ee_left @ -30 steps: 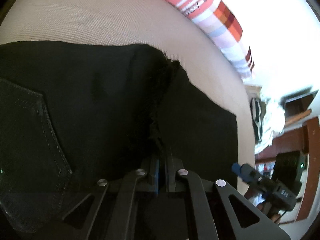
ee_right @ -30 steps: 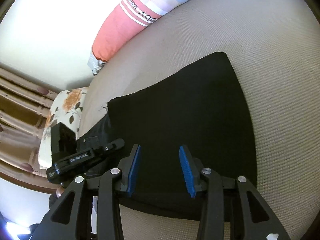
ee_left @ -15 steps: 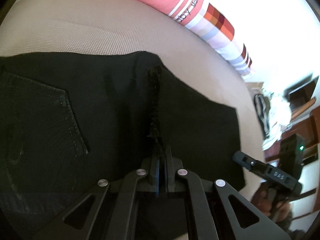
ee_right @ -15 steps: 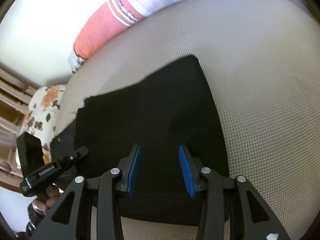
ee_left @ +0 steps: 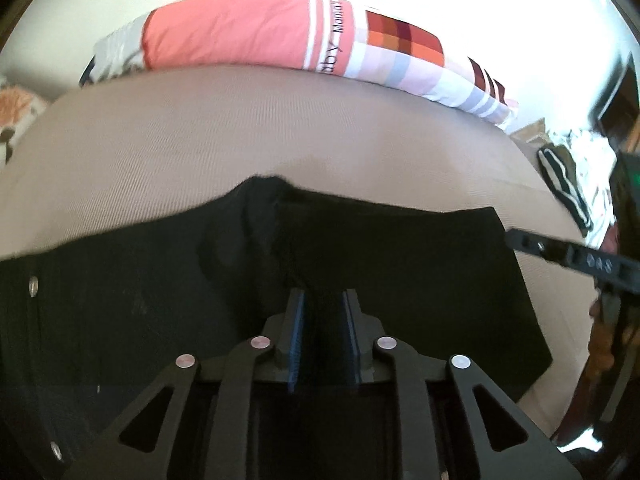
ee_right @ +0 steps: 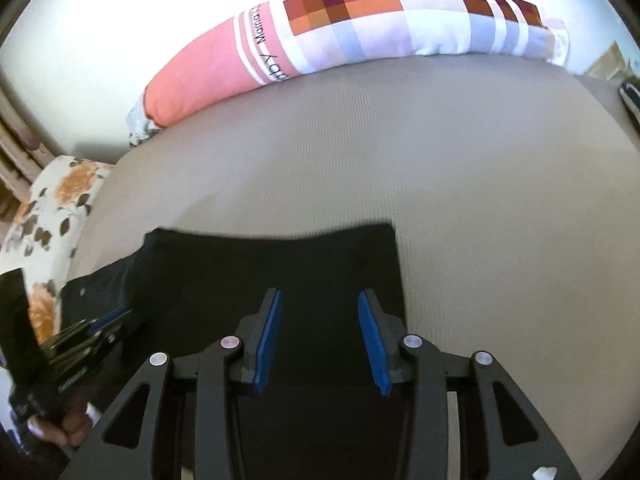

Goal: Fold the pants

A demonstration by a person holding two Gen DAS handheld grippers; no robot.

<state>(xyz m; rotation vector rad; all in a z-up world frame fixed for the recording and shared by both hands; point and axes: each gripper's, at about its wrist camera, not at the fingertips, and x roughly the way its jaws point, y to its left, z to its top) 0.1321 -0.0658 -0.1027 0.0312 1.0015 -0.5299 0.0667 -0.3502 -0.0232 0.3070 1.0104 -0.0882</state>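
The black pants [ee_left: 400,280] lie folded flat on the beige bed [ee_left: 280,140]. My left gripper [ee_left: 323,300] hovers over them with its jaws slightly apart and nothing between them; a raised fold of cloth [ee_left: 260,208] lies just ahead. In the right wrist view the pants [ee_right: 280,264] fill the lower middle, and my right gripper [ee_right: 319,300] is open above them near their right edge. The left gripper [ee_right: 80,344] shows at the lower left of that view, and the right gripper [ee_left: 560,252] at the right of the left wrist view.
A long pink and checked pillow [ee_left: 280,32] lies along the far side of the bed, also in the right wrist view [ee_right: 360,28]. A floral cushion [ee_right: 48,208] sits at the left. Clothes [ee_left: 572,168] are piled beyond the bed's right edge.
My left gripper has let go of the pants' frayed edge and opened a little. Both grippers have swung to face the pillow, and the pants lie flatter.
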